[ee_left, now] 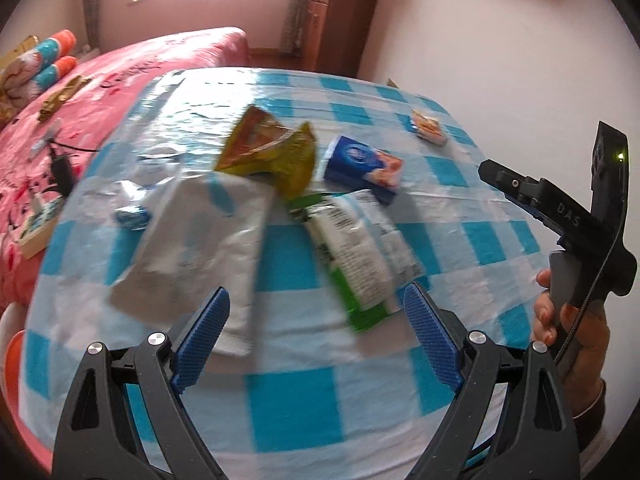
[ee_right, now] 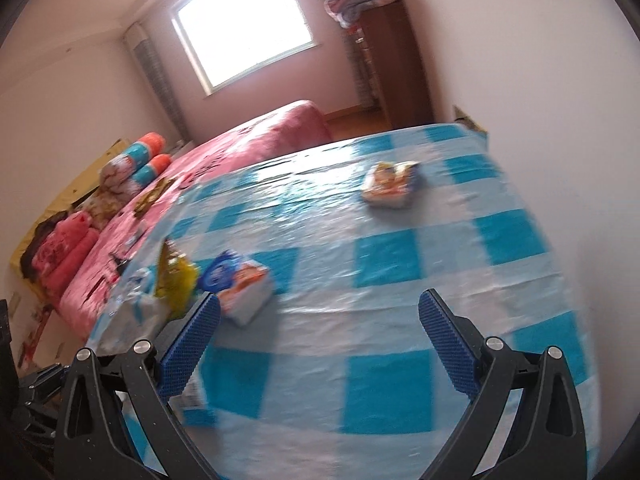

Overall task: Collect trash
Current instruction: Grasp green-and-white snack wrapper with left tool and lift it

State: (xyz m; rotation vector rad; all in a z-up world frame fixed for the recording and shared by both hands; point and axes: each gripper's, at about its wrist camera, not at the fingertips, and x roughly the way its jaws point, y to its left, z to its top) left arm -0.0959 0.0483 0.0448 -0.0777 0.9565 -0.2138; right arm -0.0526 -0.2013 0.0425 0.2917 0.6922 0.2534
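Trash lies scattered on a table under a blue-and-white checked cloth (ee_left: 292,412). In the left wrist view I see a white plastic bag (ee_left: 200,252), a yellow-green snack wrapper (ee_left: 272,152), a green-and-white wrapper (ee_left: 356,256), a blue tissue pack (ee_left: 362,168), a small blue wrapper (ee_left: 132,216) and a small far pack (ee_left: 428,126). My left gripper (ee_left: 316,336) hovers open above the white bag and the green wrapper, nothing between its fingers. My right gripper (ee_right: 320,340) is open over bare cloth (ee_right: 384,384), the blue pack (ee_right: 240,284) just beyond its left finger, the far pack (ee_right: 394,182) further off.
A bed with a pink cover (ee_left: 100,80) runs along the table's left side, with rolled blankets (ee_left: 48,60) and a charger cable on it. A wooden cabinet (ee_left: 344,20) stands by the far wall. A hand (ee_left: 560,320) holds the right gripper's handle at the right edge.
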